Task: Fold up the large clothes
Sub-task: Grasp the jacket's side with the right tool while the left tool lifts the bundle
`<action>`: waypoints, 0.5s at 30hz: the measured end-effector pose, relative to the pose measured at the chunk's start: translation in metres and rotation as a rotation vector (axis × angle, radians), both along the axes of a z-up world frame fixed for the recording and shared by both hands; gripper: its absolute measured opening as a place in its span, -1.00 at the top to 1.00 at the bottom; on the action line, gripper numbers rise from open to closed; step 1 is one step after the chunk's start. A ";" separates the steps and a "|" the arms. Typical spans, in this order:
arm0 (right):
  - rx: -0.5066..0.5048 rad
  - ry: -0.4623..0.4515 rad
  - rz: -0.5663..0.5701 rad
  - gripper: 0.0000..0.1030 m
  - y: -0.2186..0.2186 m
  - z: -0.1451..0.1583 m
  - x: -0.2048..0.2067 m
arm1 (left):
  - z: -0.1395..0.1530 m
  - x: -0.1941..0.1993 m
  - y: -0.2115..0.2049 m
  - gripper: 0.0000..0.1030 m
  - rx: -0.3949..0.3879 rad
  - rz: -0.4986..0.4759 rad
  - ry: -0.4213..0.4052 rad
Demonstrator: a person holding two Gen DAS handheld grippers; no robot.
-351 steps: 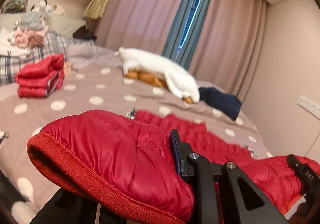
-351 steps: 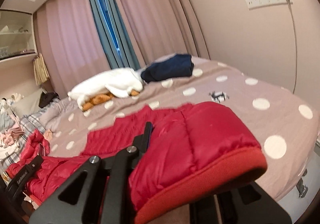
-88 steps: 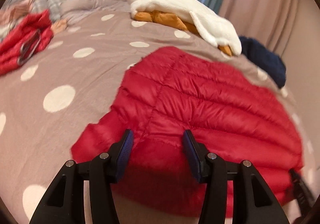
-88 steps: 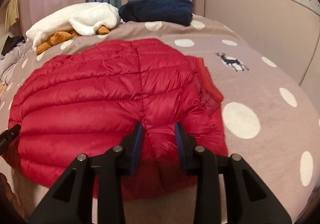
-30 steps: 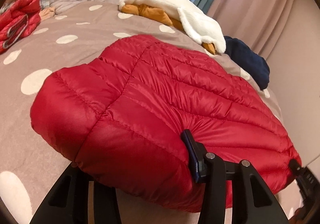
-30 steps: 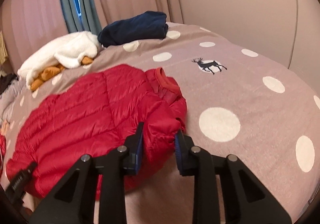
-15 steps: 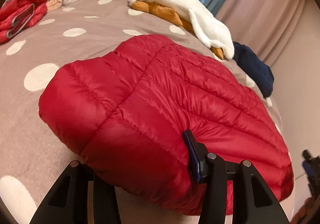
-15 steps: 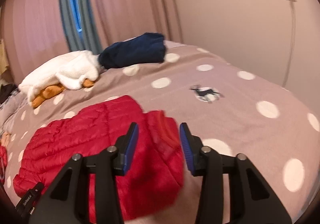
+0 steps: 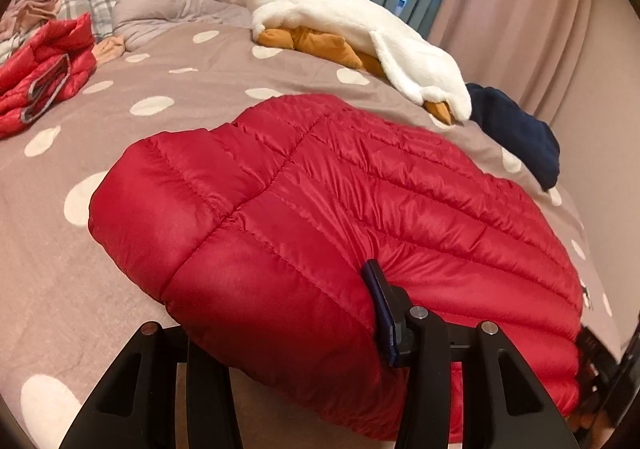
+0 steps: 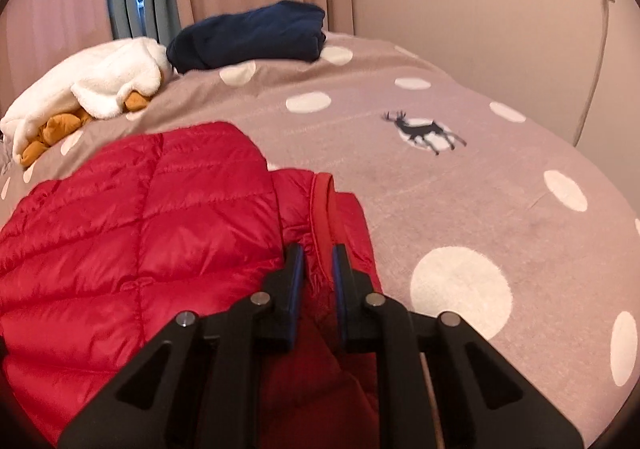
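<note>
The red down jacket (image 9: pixel 360 201), spread across the bed (image 10: pixel 480 177), was gripped thickly at its near edge by the left gripper (image 9: pixel 288 313); the right gripper (image 10: pixel 318 269) had just been closing, pinching its ribbed hem.

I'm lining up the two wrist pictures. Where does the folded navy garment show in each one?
Left wrist: the navy garment lies at the right edge, just beyond the white fleece.
Right wrist: it lies at top centre, right of the same fleece.
Shared landmark: the white fleece over the orange cloth.
</note>
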State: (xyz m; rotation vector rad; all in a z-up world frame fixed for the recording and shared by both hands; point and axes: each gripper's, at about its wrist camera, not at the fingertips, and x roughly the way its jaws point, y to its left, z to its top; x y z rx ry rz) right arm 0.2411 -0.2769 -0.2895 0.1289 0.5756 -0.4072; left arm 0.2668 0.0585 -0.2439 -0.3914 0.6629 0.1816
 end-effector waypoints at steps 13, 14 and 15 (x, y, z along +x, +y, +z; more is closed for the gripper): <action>0.051 0.040 0.007 0.73 -0.006 -0.010 0.005 | 0.056 -0.004 -0.037 0.19 0.187 -0.042 -0.170; 0.054 0.041 0.007 0.73 -0.006 -0.011 0.005 | 0.062 -0.005 -0.041 0.19 0.194 -0.053 -0.191; 0.056 0.043 0.006 0.73 -0.006 -0.011 0.006 | 0.066 -0.006 -0.046 0.19 0.203 -0.065 -0.210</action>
